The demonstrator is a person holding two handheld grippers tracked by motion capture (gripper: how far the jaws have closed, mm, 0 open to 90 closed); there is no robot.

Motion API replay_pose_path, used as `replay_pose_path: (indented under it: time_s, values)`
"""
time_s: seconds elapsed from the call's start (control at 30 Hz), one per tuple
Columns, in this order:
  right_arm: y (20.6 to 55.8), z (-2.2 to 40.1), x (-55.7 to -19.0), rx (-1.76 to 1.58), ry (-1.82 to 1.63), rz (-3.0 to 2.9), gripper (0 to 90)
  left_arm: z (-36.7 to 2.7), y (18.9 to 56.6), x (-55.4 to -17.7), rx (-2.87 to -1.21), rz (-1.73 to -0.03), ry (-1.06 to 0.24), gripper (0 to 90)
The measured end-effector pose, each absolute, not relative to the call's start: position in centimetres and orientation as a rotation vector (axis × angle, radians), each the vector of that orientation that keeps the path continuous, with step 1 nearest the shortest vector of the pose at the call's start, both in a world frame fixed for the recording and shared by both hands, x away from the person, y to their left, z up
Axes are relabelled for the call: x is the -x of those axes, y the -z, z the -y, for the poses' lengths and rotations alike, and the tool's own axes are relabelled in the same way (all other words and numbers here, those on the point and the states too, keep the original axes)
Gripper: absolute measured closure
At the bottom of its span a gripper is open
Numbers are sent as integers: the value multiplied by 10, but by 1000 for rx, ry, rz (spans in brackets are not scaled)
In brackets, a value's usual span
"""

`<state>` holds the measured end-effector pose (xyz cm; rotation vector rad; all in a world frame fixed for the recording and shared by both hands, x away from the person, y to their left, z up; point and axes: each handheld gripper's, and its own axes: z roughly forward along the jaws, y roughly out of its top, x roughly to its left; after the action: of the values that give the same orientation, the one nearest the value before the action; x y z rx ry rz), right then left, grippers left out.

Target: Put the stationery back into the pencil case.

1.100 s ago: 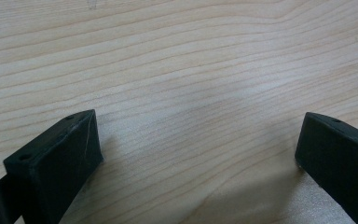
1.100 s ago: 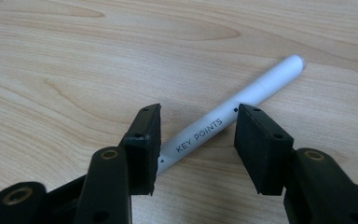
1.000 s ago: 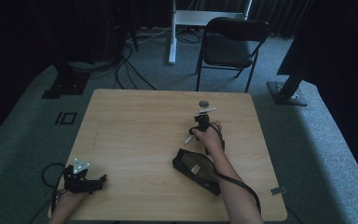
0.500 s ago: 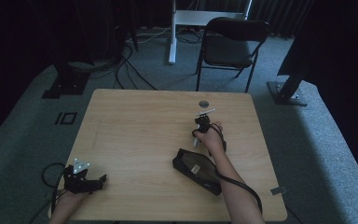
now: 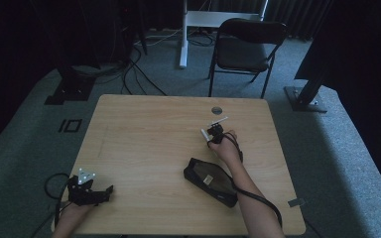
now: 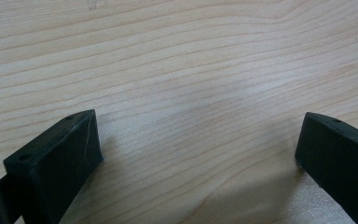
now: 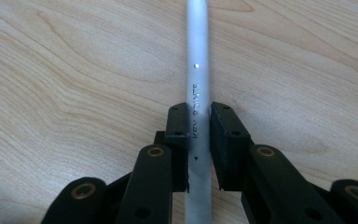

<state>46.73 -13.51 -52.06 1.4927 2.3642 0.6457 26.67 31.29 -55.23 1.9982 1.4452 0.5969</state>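
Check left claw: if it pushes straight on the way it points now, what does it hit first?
Probably nothing: the left claw is open, with bare table ahead in its own view. In the high view it seems aimed toward the black case, but depth is unclear.

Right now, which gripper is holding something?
The right gripper, shut on a grey pen. The left gripper is open over bare table.

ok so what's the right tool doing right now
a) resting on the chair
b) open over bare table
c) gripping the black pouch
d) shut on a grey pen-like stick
d, in the right gripper view the right tool has both jaws pressed against a slim grey stick with printed lettering, held over the wooden table; the black pouch lies apart, nearer the person.
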Motion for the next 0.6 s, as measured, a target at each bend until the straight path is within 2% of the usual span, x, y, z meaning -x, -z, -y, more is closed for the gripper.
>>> replay_pose_path:
  time_s: [0.33,0.6]
  values:
    - [519,137,-467,-1504,-667,-2368,785,-313,552,-267,-1998,-1445,-597,2]
    - [504,143,-464,-1474,-698,-2357,785,-313,552,-267,-1998,-1445,-597,2]
